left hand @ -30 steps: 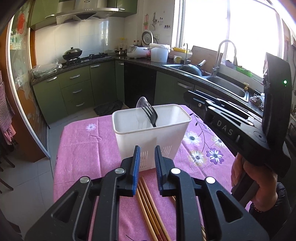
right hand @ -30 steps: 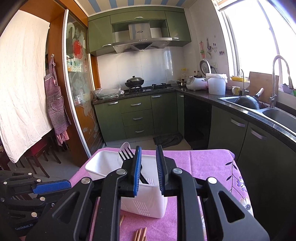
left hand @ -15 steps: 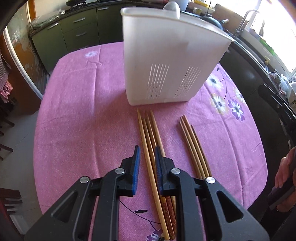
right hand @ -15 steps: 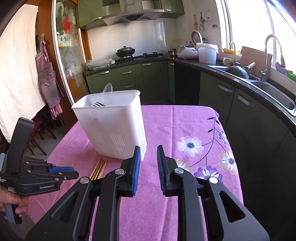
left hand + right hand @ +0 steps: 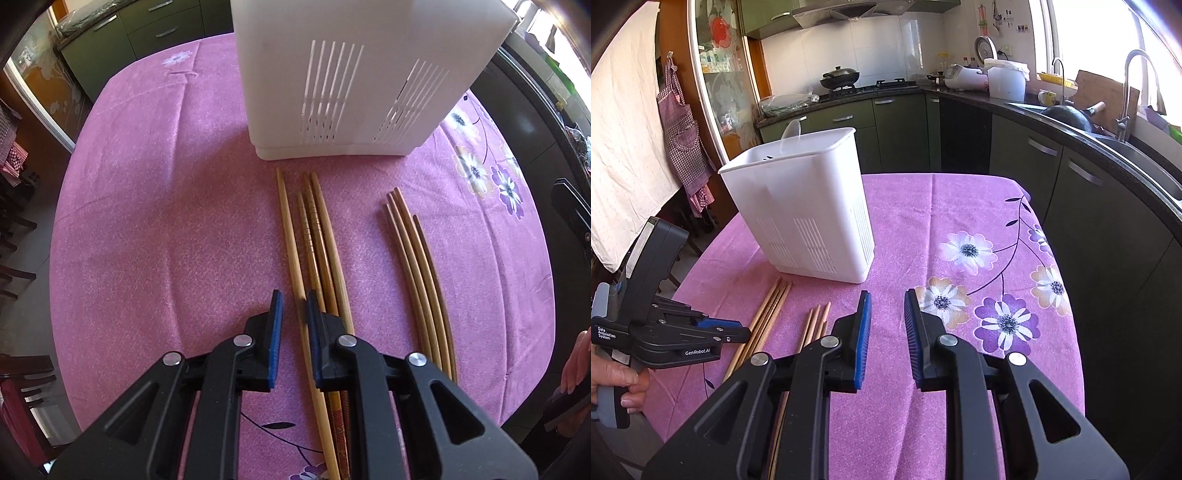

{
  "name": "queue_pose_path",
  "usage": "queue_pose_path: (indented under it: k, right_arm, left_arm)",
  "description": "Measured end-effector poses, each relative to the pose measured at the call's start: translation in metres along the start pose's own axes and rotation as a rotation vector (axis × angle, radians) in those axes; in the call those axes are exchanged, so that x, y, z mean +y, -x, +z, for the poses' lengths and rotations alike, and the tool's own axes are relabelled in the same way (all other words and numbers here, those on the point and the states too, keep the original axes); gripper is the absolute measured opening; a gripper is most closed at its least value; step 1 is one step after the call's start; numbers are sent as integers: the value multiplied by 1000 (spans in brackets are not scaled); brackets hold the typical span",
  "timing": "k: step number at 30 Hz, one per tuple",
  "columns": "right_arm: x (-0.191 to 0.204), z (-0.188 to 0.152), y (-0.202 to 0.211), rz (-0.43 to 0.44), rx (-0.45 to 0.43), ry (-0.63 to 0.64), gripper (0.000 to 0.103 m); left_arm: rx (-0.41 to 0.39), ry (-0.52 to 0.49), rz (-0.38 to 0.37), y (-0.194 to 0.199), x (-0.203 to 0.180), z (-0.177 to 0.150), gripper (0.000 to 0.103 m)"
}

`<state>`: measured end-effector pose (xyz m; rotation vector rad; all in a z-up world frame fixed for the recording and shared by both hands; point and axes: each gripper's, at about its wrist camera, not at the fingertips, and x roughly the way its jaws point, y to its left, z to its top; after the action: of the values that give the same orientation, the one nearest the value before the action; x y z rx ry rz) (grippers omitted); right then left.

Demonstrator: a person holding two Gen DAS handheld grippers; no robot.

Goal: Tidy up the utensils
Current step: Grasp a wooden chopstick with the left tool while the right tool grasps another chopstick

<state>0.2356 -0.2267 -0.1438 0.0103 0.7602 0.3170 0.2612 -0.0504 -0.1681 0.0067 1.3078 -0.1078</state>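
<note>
Chopsticks: four in the left bundle [image 5: 314, 236], four in the right bundle [image 5: 417, 266], at six o'clock of one white caddy [image 5: 351, 85]. Left gripper [image 5: 294, 317], narrowly parted and closing, straddles the palest stick. Right gripper [image 5: 887, 314], slightly parted, holds nothing over bare tablecloth [image 5: 960, 206].
</note>
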Motion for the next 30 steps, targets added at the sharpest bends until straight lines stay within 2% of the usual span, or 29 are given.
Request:
queue_pose_path:
  k: [13,19,23,30]
  right_arm:
    - [4,-2,-9,-14,52,28,19]
    - [8,-3,-16,6,120,57,19]
    - [9,-3,-20,15,163,70,24]
    - [24,-5,-29,55,231,100,24]
  left_arm:
    - [75,-45,69,-10,-15,17,12]
    - [100,-47,44,-11,-17,17,8]
    - [84,-29,14,-8,-4,9,7]
    - [-24,-25,-25,29,13,-3,7]
